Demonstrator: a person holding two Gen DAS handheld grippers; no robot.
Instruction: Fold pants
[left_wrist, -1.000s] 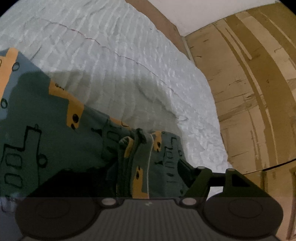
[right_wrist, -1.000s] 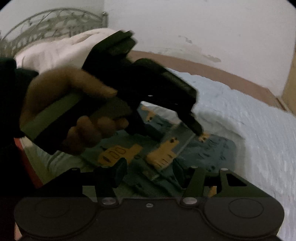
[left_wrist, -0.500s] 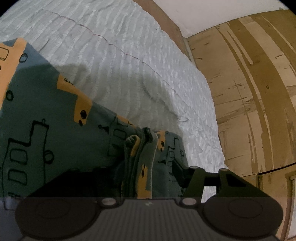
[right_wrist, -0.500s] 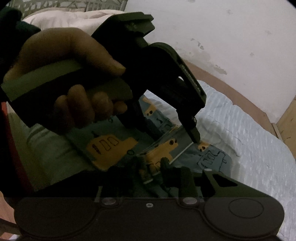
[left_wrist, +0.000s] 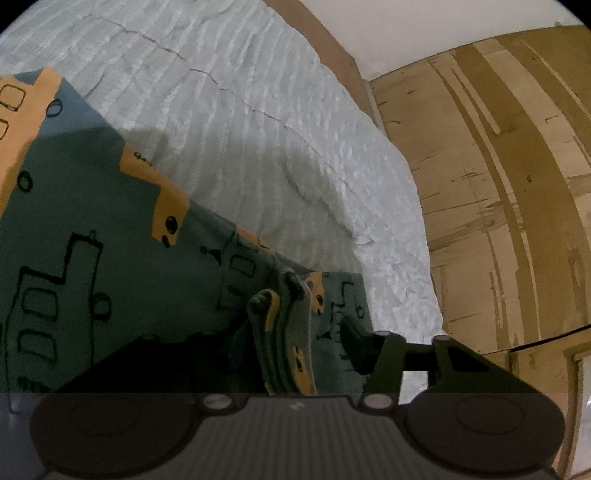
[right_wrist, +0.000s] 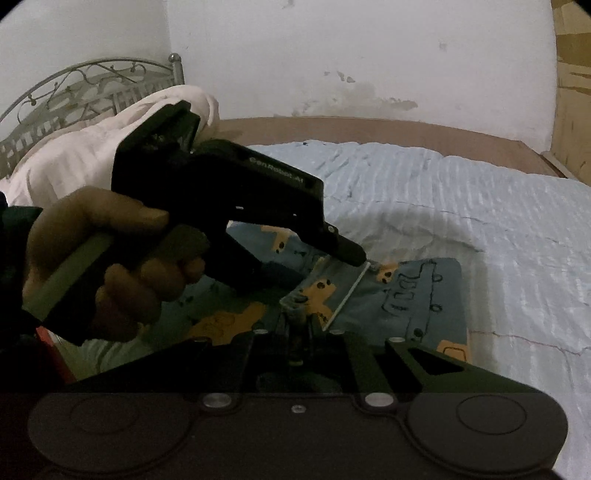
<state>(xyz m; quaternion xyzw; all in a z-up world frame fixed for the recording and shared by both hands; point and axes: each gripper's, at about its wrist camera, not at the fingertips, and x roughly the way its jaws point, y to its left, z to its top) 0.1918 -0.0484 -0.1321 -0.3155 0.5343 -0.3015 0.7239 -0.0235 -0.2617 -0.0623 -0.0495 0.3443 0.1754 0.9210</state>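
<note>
pants (right_wrist: 413, 295) hem beside bare bedsheet (right_wrist: 461, 192)

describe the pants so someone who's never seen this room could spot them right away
Find the bed with the pale ribbed bedspread and curly metal headboard. The pants lie flat on it, in front of the rumpled white bedding. They are the only printed fabric there: teal-grey with orange shapes and black outline drawings.

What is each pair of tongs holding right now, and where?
The right tongs, jaws just closed further, pinch the pants at a bunched edge. The left tongs, also closing, straddle a raised fold without clearly pinching it.
</note>
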